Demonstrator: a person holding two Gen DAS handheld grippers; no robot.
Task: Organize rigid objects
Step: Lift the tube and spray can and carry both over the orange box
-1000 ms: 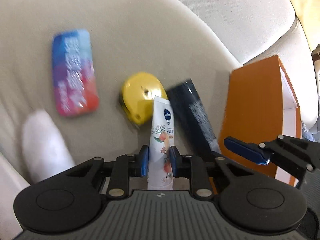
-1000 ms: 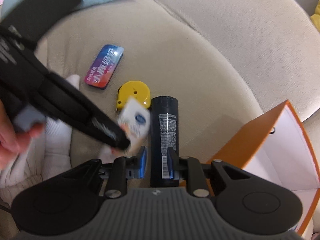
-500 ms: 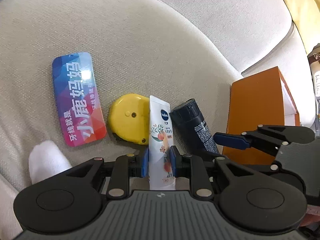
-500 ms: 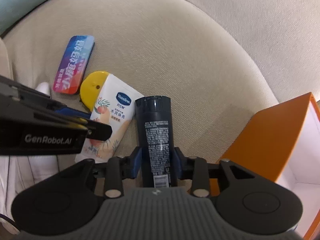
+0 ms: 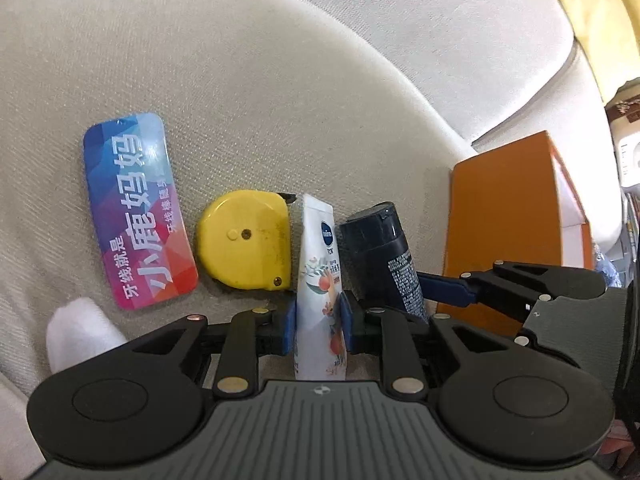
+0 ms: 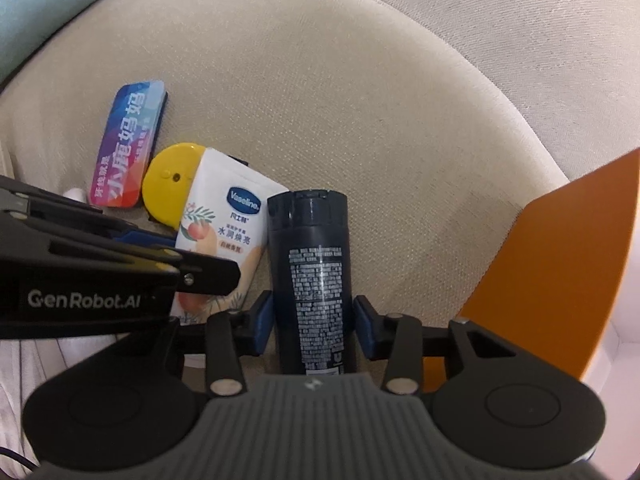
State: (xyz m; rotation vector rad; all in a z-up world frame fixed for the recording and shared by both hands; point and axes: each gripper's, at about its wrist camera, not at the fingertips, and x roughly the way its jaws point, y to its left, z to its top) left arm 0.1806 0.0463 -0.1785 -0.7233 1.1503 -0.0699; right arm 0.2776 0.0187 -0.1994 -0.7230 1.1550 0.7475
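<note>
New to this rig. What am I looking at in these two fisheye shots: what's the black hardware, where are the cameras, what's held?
No robot arm here: a person carries a two-finger gripper in each hand, with a camera on each looking forward along its fingers. One picture is from the left gripper, the other from the right gripper; each also sees the other from the side. On the beige cushion lie a colourful tin, a yellow tape measure, a white tube and a dark bottle, with an orange box beside. The left gripper is shut on the tube. The right gripper's jaws are opening around the bottle, with a small gap on each side.
</note>
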